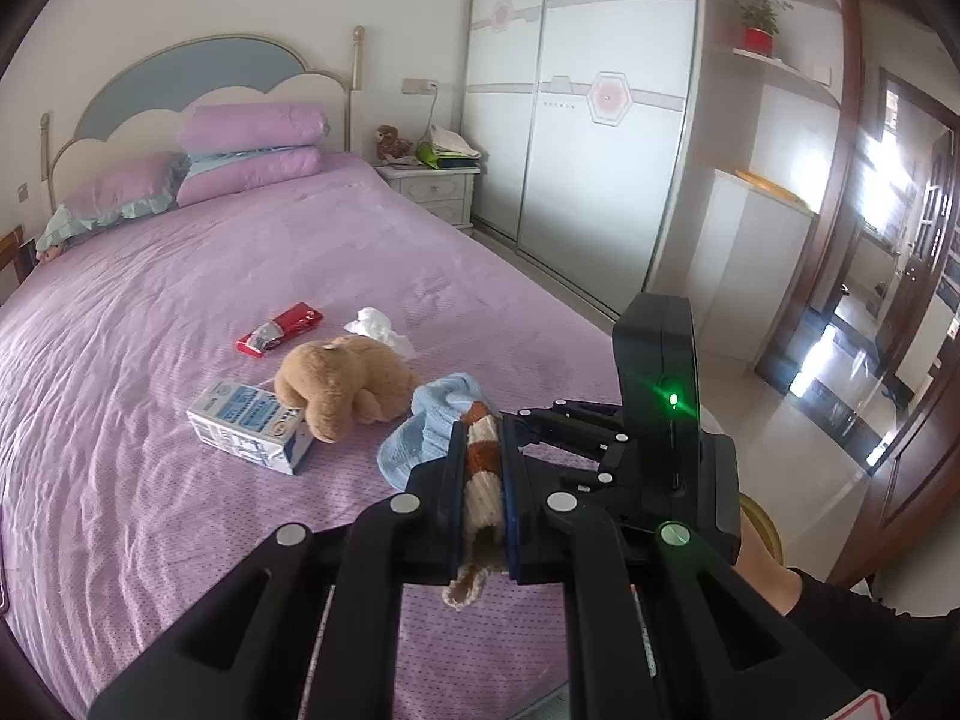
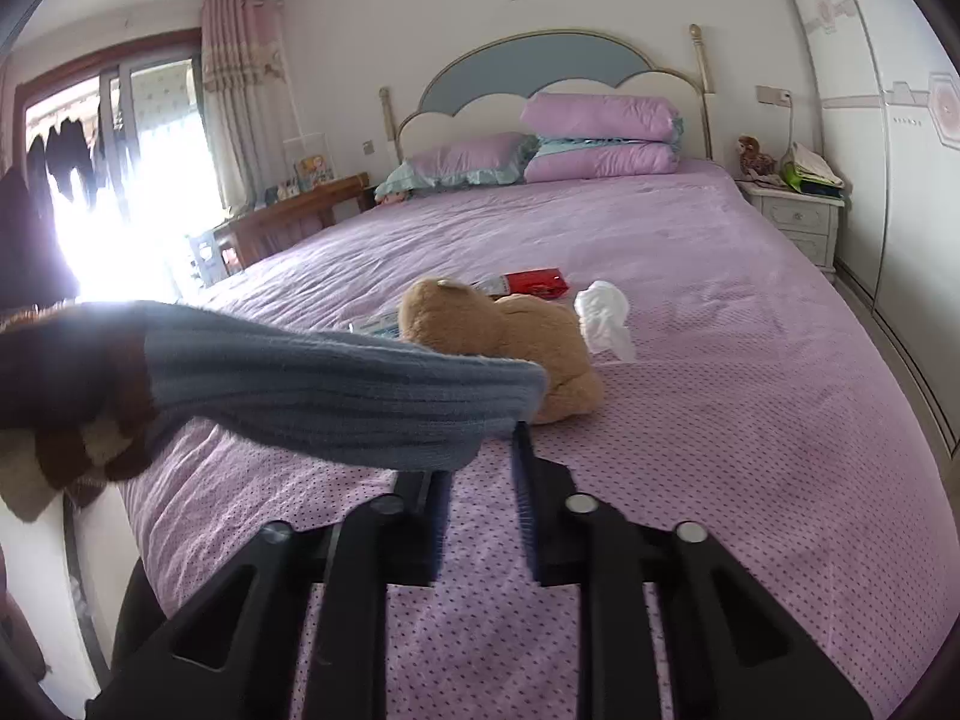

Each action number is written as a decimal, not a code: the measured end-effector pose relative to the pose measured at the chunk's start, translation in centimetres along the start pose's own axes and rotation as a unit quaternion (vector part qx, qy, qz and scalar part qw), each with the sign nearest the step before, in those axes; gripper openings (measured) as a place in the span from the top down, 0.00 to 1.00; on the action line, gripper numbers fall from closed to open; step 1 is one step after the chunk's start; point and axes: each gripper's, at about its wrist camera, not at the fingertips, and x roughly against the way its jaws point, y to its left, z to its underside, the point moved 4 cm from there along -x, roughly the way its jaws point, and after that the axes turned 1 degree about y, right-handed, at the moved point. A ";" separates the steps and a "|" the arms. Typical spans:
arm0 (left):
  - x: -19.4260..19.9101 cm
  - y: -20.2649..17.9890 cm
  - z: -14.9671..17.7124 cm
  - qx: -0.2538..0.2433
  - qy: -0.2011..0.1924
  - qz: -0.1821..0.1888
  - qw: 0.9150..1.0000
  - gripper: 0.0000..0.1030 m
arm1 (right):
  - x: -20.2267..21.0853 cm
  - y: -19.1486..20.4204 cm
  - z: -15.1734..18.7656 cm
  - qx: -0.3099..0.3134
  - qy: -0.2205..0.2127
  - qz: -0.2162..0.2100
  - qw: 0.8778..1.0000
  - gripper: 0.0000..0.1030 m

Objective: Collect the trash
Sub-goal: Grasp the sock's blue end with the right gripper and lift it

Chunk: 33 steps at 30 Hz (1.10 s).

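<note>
**Sock pinched at both ends, trash not yet touched**

Left to right on the bed (image 1: 150, 312): milk carton (image 1: 249, 432) near-left, touching the teddy bear (image 1: 345, 384); red wrapper (image 1: 279, 330) farther back; crumpled tissue (image 1: 378, 327) right of it, just beside the bear. All three trash items still lie on the cover.

Left gripper (image 1: 483, 468) is clenched on the brown-and-cream cuff of a knitted sock (image 1: 432, 420). It points down at the bed.

Right gripper (image 2: 480, 438): jaws nearly together, tips at the sock's blue end; likely pinching it, though the cloth hides the contact. Tilted down, near the bed edge.

My read: park the sock off to one side first, then take the carton by its narrow faces so it doesn't crush or drag the bear.
</note>
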 end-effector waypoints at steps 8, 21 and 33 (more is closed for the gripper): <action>-0.4 -1.6 -0.3 -0.018 0.005 0.005 1.000 0.89 | 2.0 0.5 0.1 0.040 -0.036 0.073 0.996 0.22; -1.0 -3.4 -0.8 -0.036 0.010 0.013 0.999 0.88 | 3.5 -1.9 -0.1 0.015 -0.041 0.052 0.998 0.87; -6.8 -12.7 -0.7 -0.096 0.044 0.128 0.986 0.88 | 13.3 -9.7 3.2 -0.029 -0.027 0.202 0.979 0.87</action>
